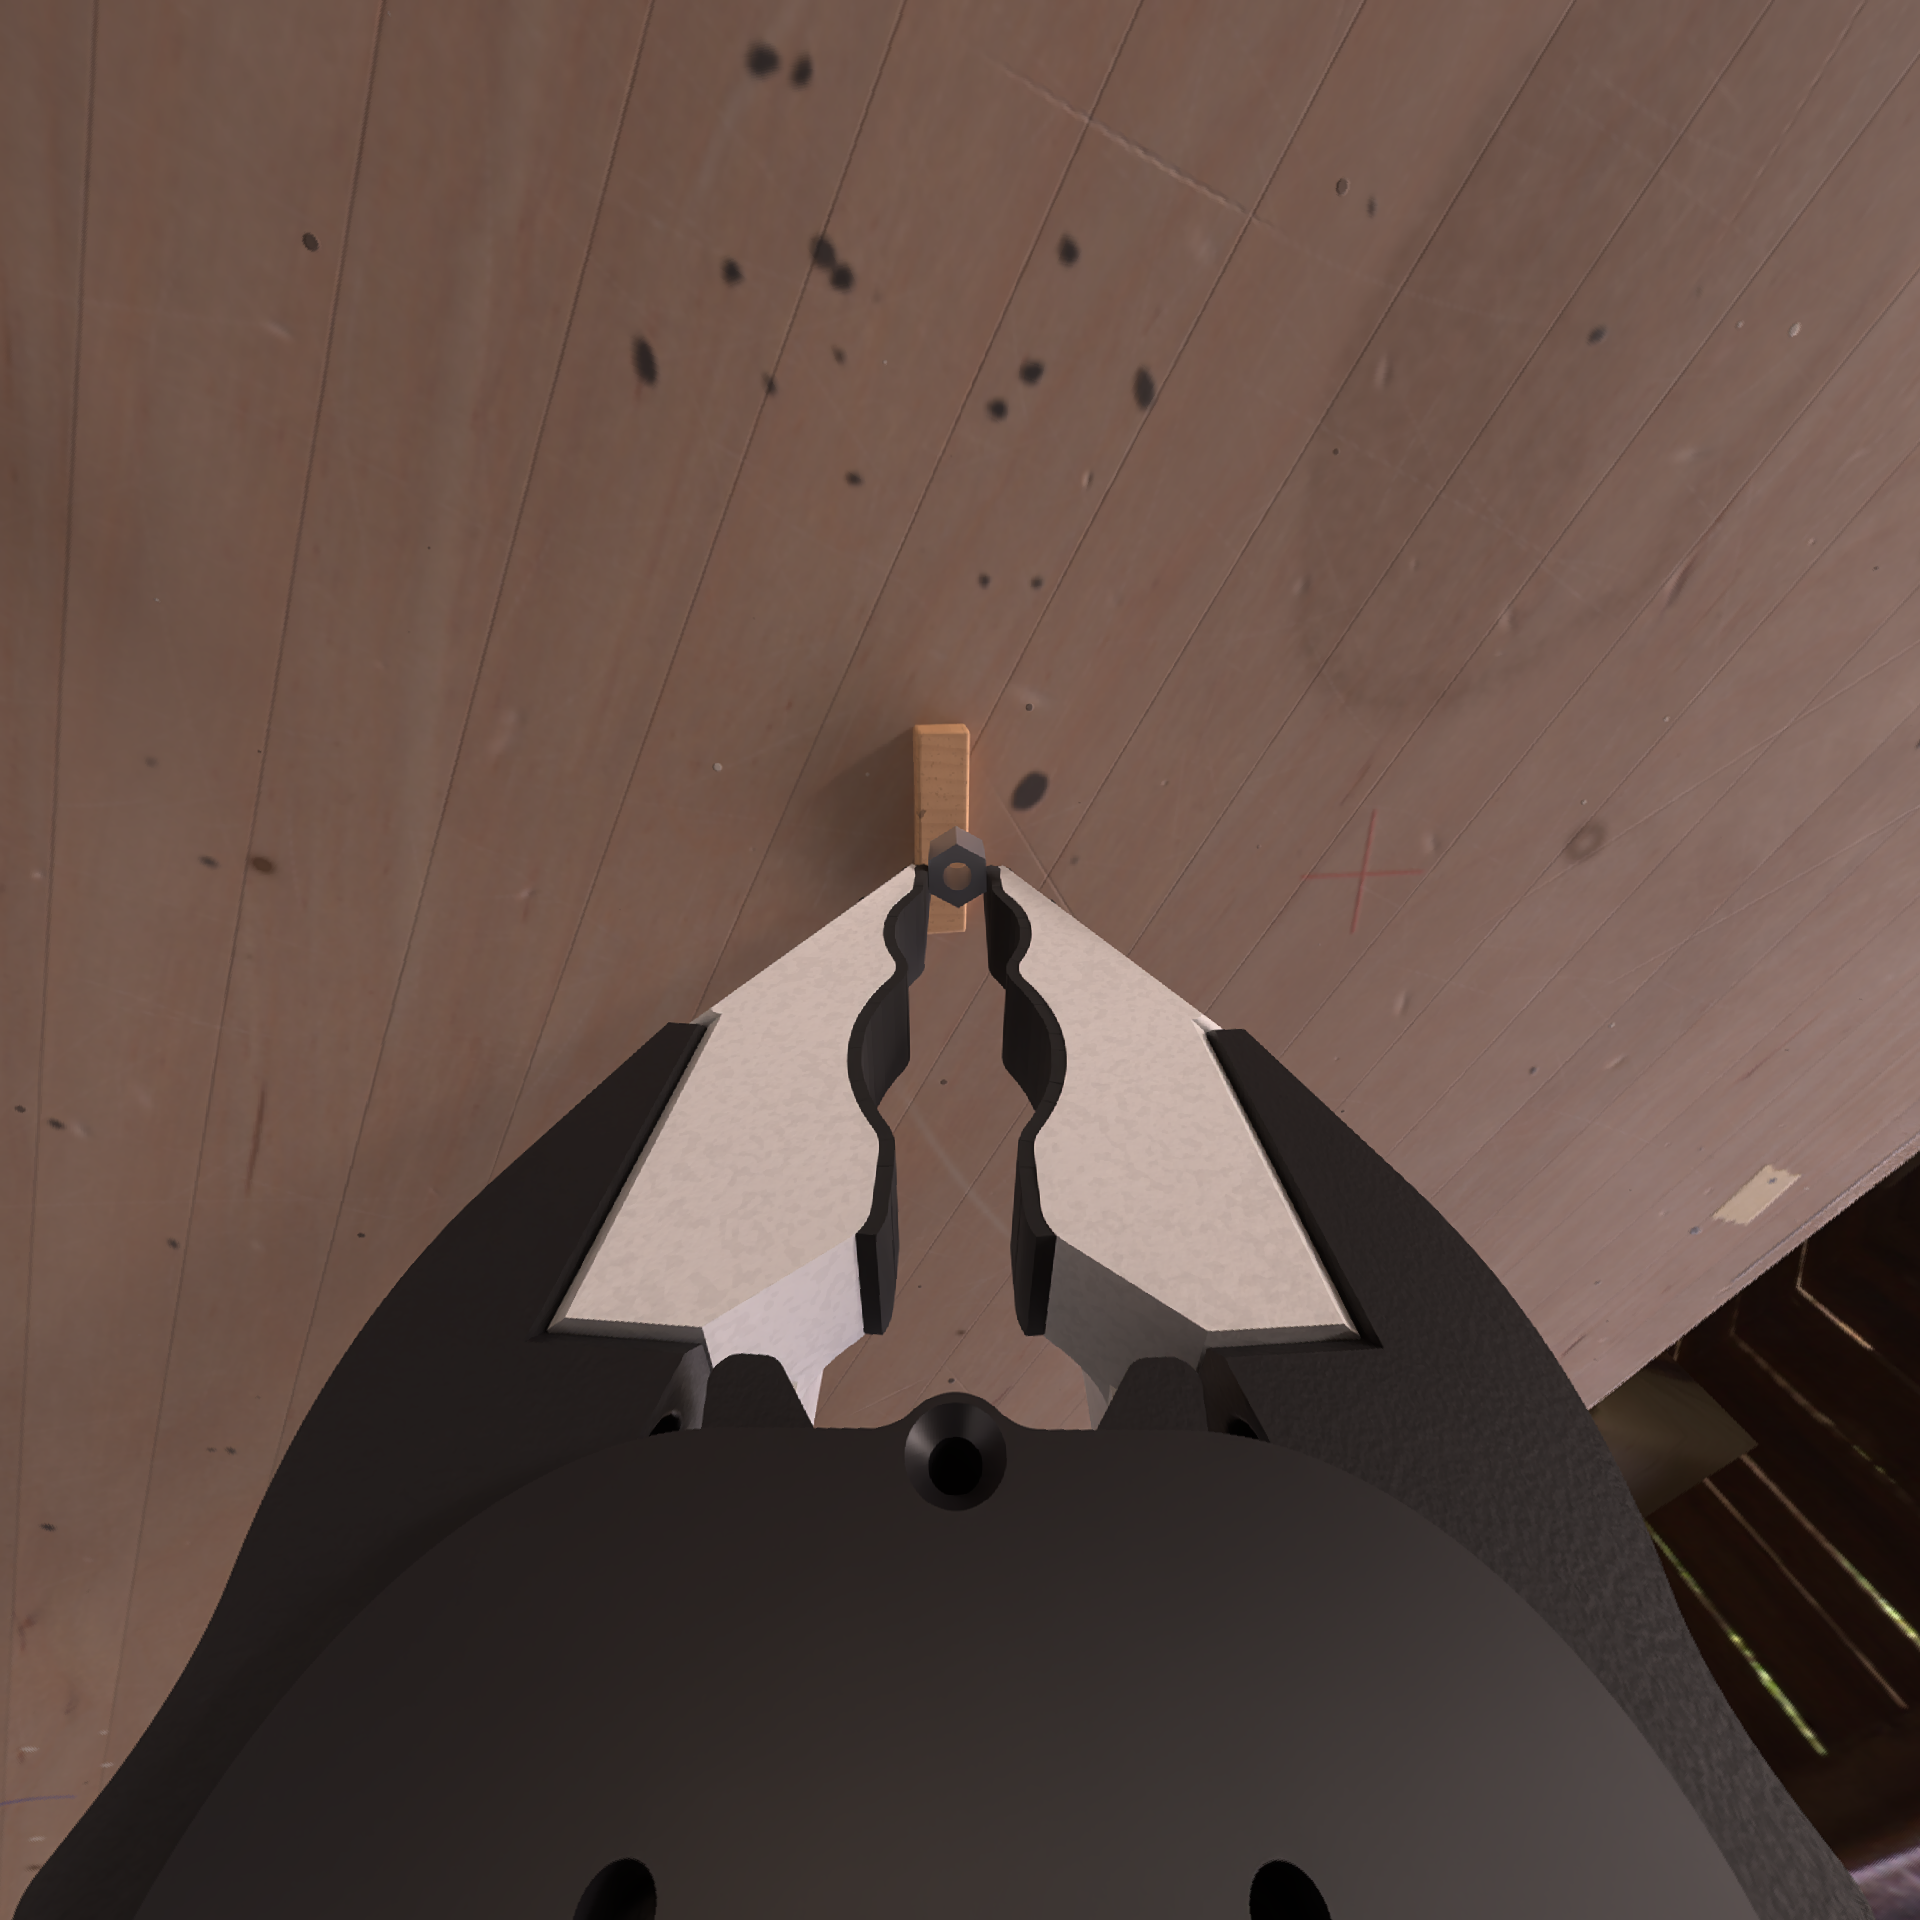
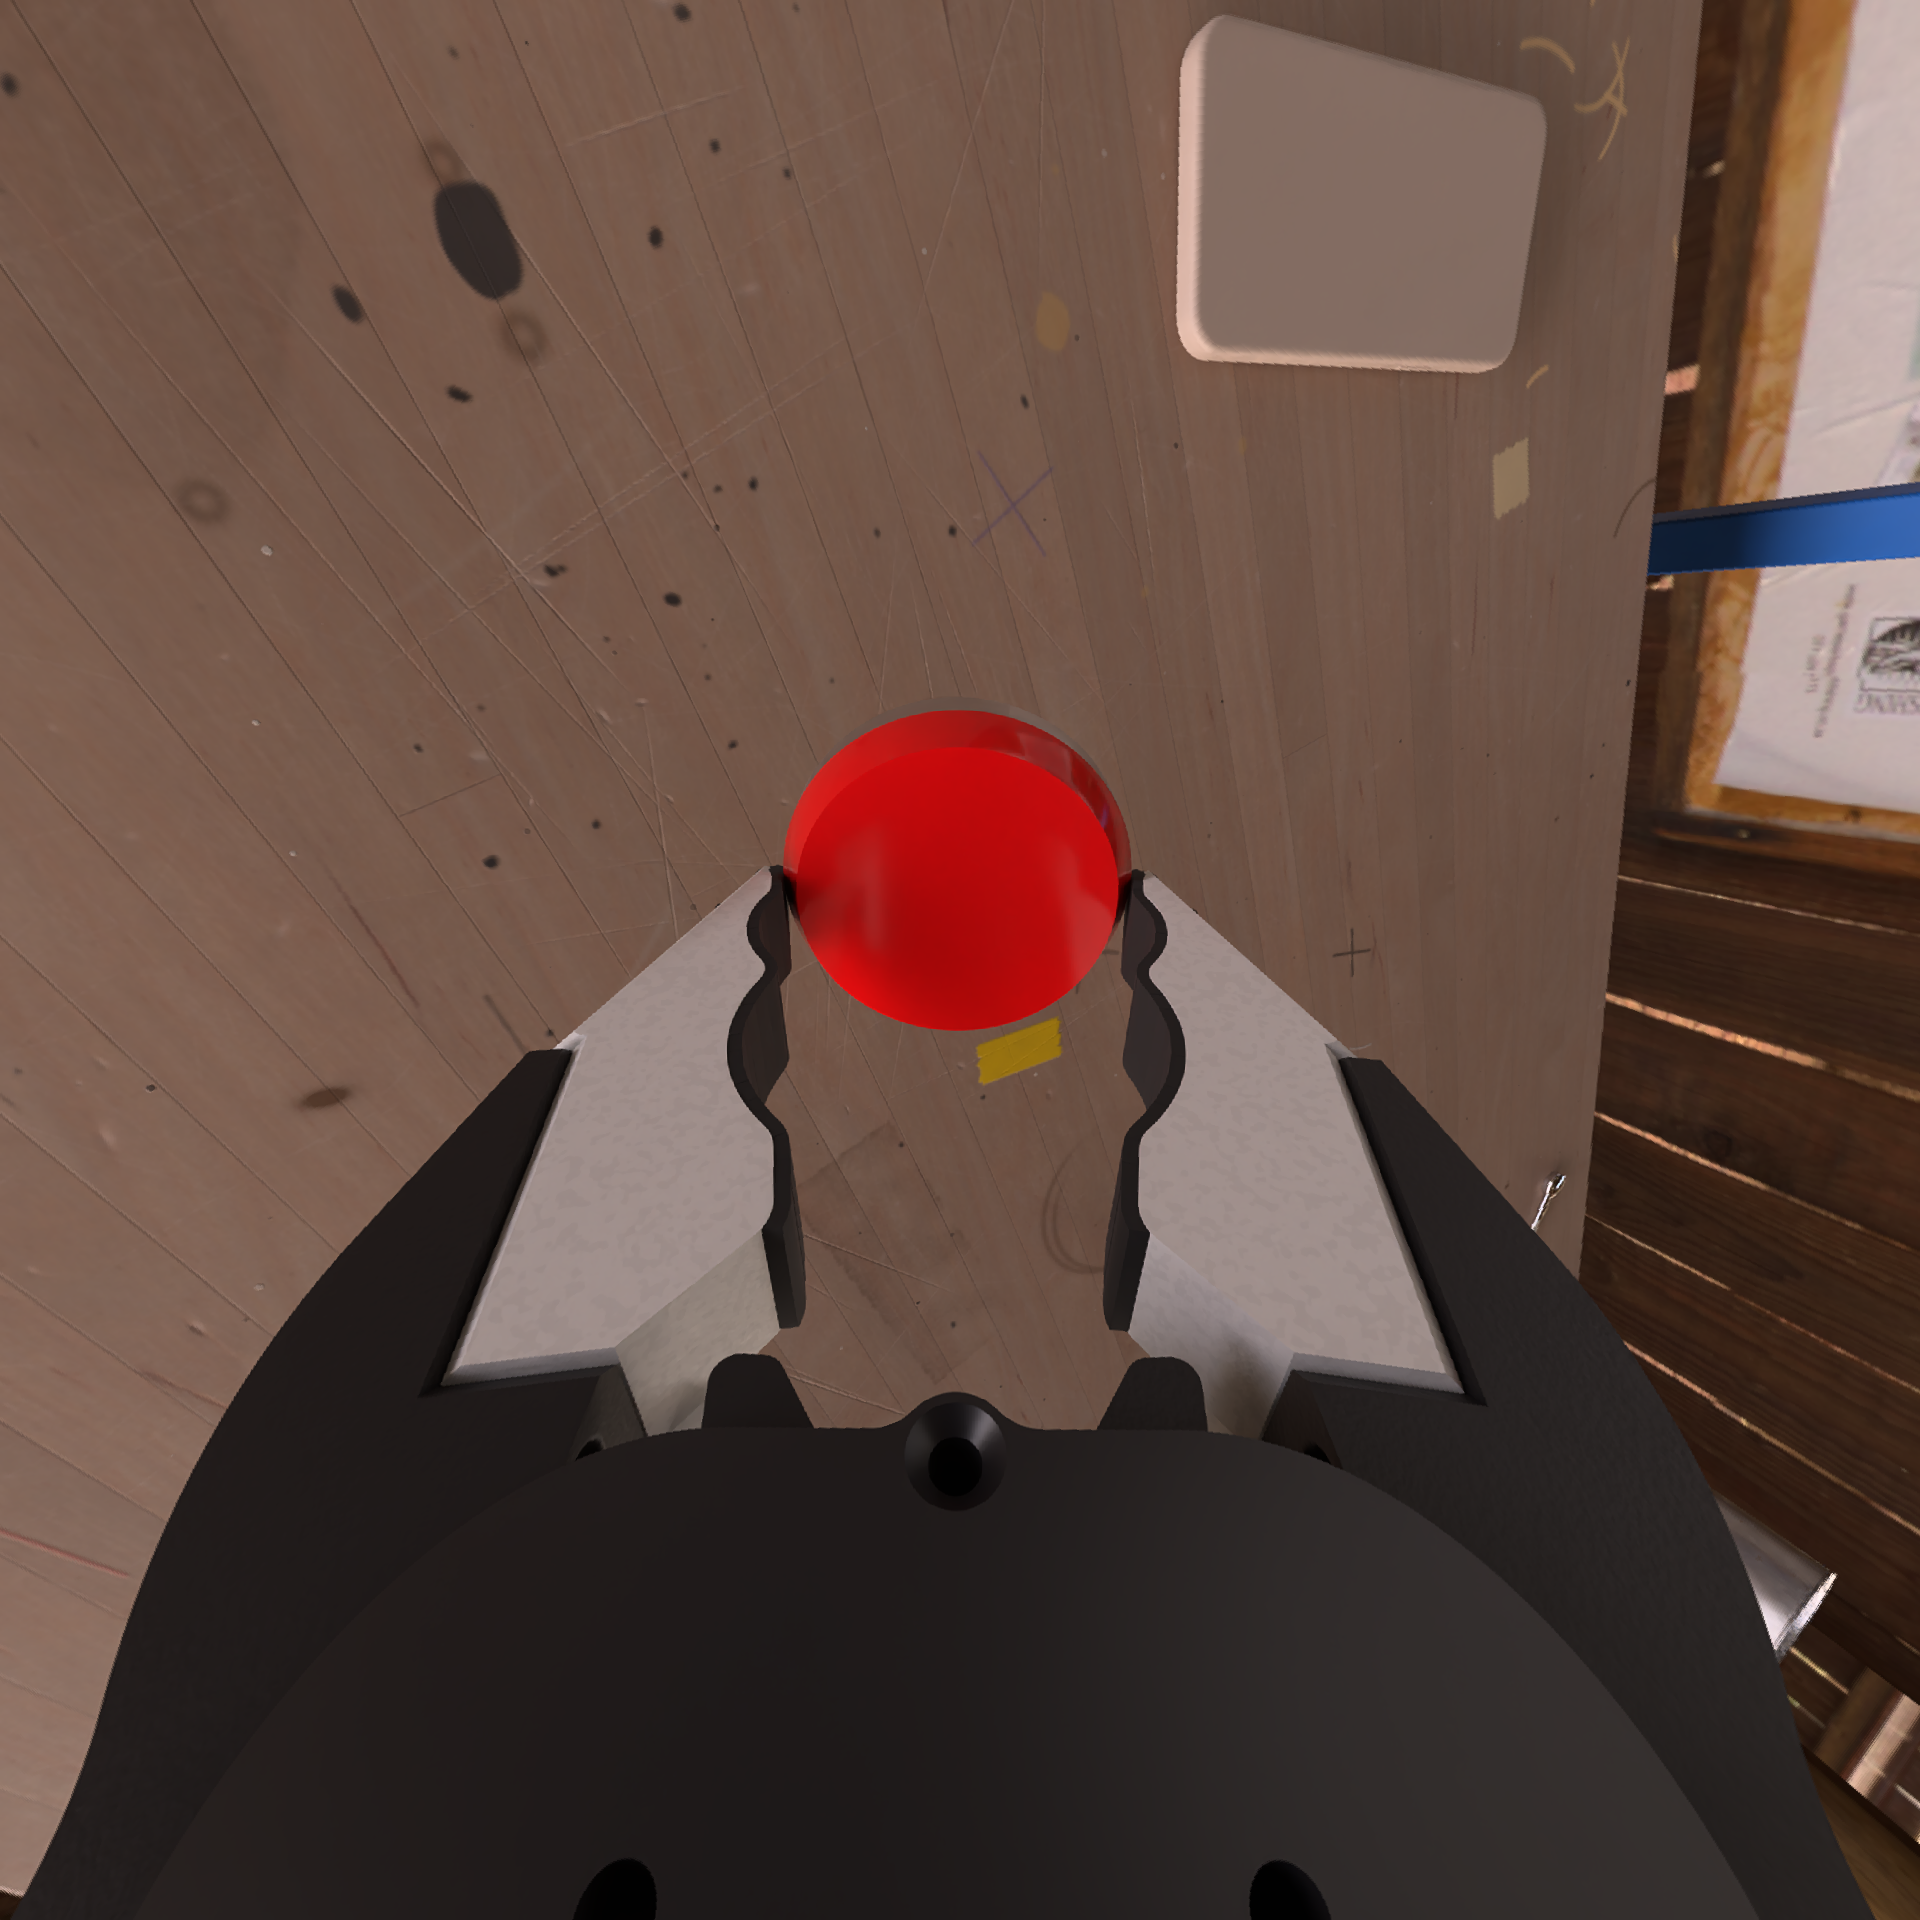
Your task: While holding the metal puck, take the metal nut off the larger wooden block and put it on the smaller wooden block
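In the left wrist view my left gripper [image 1: 953, 875] is shut on a small grey metal nut [image 1: 953, 871] and holds it above the table. Below it lies a small, narrow, light wooden block [image 1: 939, 781]; the nut overlaps the block's near end in the picture. In the right wrist view my right gripper [image 2: 954, 883] is shut on a red round puck [image 2: 954, 873], held by its edges above the table. A large pale block with rounded corners [image 2: 1356, 203] lies on the table at the upper right.
The wooden table [image 1: 520, 520] is speckled with dark spots. Its edge runs at the lower right of the left wrist view [image 1: 1766, 1247] and down the right side of the right wrist view [image 2: 1631, 935]. A yellow tape piece [image 2: 1020, 1051] lies under the puck.
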